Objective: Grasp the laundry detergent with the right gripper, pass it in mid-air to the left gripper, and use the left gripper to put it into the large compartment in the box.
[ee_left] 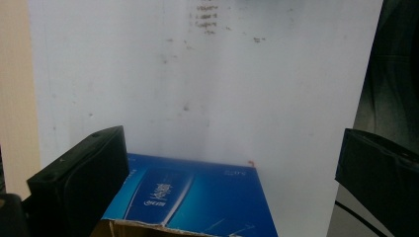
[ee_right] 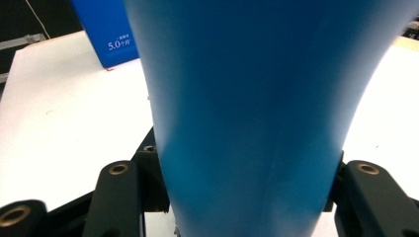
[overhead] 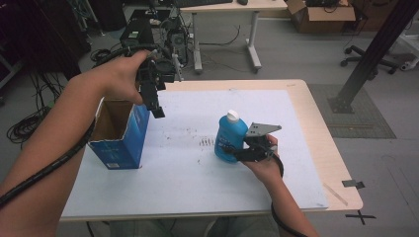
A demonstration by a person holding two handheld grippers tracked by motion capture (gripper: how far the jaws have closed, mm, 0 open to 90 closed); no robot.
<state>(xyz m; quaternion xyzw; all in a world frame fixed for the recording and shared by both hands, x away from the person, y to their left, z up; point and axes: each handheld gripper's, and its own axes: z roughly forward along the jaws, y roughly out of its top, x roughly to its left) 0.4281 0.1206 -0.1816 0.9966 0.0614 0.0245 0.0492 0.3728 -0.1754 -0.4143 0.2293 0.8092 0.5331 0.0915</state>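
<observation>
High view: the blue bottle (overhead: 230, 138) stands upright on the white mat (overhead: 197, 182), right of centre, white cap up. My right gripper (overhead: 228, 151) comes in level from the right and has it clamped low on the body. The right gripper view shows the blue wall (ee_right: 247, 113) pressed between both jaws, so I judge the grip firm, and low enough to carry it without tipping.

To the left, the blue box (overhead: 120, 133) sits open-topped at the mat's left edge, likely where the bottle goes. My left gripper (overhead: 154, 101) hangs above the box's far right corner, jaws spread and empty. Its own view looks down past them at the box (ee_left: 197, 202), probably ready to steady it while the bottle comes across.
</observation>
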